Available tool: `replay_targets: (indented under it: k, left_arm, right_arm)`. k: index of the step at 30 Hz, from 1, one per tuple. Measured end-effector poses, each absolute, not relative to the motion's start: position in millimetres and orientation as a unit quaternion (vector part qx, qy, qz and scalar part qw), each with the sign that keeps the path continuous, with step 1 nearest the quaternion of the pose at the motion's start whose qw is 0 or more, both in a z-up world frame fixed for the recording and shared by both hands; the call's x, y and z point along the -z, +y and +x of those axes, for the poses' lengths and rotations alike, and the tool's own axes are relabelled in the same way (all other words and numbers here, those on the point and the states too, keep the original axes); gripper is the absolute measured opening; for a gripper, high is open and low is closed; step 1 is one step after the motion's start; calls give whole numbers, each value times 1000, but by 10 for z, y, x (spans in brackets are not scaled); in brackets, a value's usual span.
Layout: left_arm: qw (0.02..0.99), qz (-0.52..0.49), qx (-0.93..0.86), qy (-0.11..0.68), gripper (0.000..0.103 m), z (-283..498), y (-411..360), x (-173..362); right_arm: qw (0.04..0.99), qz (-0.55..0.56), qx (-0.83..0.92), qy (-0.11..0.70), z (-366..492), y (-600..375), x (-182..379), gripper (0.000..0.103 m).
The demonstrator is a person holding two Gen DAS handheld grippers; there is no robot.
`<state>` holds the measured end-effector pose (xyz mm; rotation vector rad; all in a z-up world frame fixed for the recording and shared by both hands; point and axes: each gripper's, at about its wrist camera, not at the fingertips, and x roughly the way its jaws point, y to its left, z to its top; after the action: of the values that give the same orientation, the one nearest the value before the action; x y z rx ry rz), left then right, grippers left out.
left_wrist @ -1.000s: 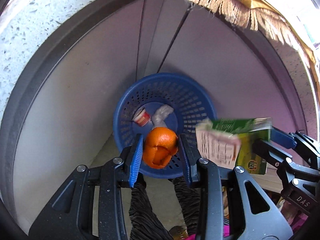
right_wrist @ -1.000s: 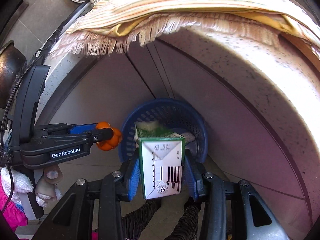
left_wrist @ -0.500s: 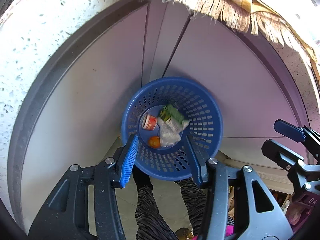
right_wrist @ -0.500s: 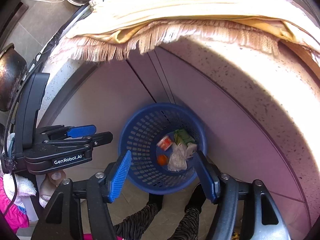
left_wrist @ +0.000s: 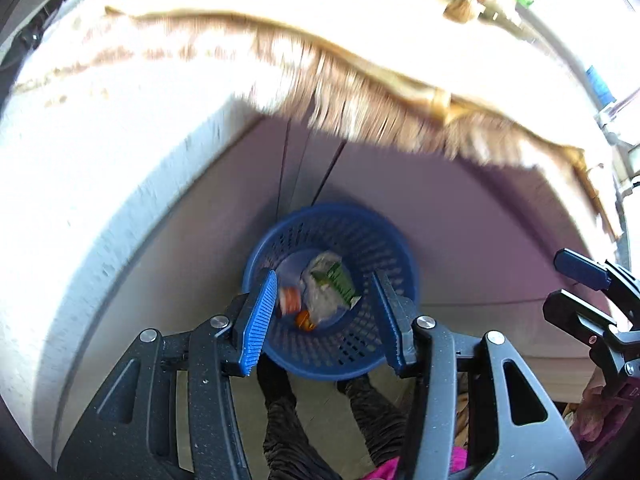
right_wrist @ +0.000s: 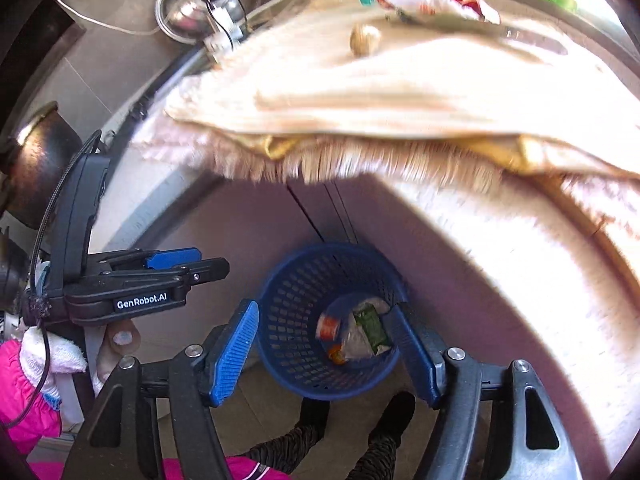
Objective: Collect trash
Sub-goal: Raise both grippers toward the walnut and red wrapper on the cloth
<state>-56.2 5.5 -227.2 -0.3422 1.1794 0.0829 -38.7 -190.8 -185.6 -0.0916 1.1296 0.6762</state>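
Left wrist view: left gripper (left_wrist: 326,316) spread wide, nothing between its blue-padded fingers (left_wrist: 258,322). It hangs above a blue perforated basket (left_wrist: 384,248) standing on the floor against a grey-purple cabinet front (left_wrist: 480,232). Inside the basket, at the bottom: a green carton (left_wrist: 338,282) lying on crumpled clear plastic wrap (left_wrist: 320,304), a small red-and-white cup (left_wrist: 290,300) to the left of it, an orange peel (left_wrist: 304,320) just below the cup. Cup is blurred; no label readable. The right gripper (left_wrist: 568,284) shows at the frame's right edge, fingers apart, holding nothing.

Right wrist view: right gripper (right_wrist: 324,344) also wide open and empty, poised over the same basket (right_wrist: 288,296). Carton (right_wrist: 372,328), plastic wrap (right_wrist: 354,344), cup (right_wrist: 329,326) and orange peel (right_wrist: 337,354) all lie together on the basket floor. Left gripper (right_wrist: 204,262) seen side-on at the left, marked "GenRobot.AI"; fingers only slightly parted from this angle, nothing in them.

Above the basket, a speckled stone surface (right_wrist: 540,280) with a fringed, cream-striped cloth (right_wrist: 400,92) draped over its edge. A small round brown object (right_wrist: 365,38) rests on the cloth; too blurred to name. A steel bowl (right_wrist: 208,0) sits farther back. The person's dark-trousered legs (right_wrist: 296,440) stand below the basket.
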Motion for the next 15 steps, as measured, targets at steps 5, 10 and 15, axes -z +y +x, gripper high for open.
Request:
replay_targets:
  k: [5, 10, 15]
  left_arm:
    - [834, -150, -32, 531, 49, -459, 38, 1965]
    - [844, -155, -24, 513, 49, -313, 5, 1697]
    - [848, -162, -14, 504, 49, -119, -74, 1510]
  right_arm:
    - [805, -21, -324, 497, -324, -2062, 1587, 87]
    - [821, -13, -322, 472, -175, -2196, 1302, 93]
    - [823, -8, -327, 464, 44, -2312, 1082, 94]
